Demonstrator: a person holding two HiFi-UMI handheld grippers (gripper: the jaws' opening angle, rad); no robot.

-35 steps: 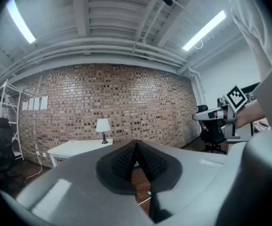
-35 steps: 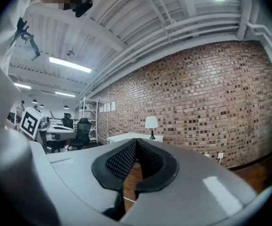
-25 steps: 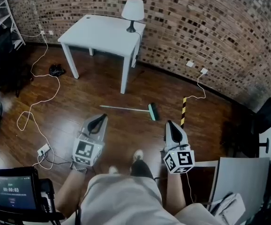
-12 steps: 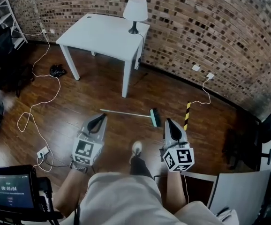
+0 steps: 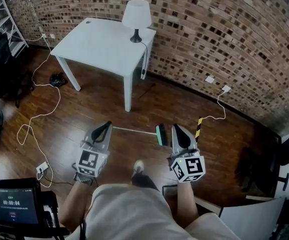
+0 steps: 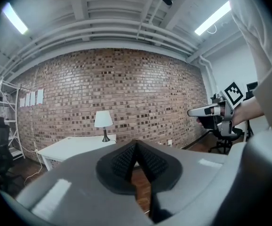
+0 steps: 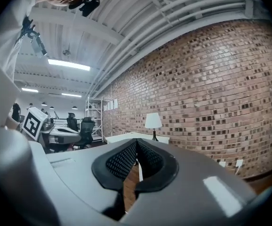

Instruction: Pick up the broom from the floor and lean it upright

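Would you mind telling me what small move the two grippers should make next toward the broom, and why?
Probably open the right gripper and lower it toward the broom: it lies flat on the floor ahead, while both this and the left gripper are shut, empty and held above it.

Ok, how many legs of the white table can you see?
3. Left leg and front leg at the near corners of the table, back leg by the brick wall. The fourth is likely hidden under the top.
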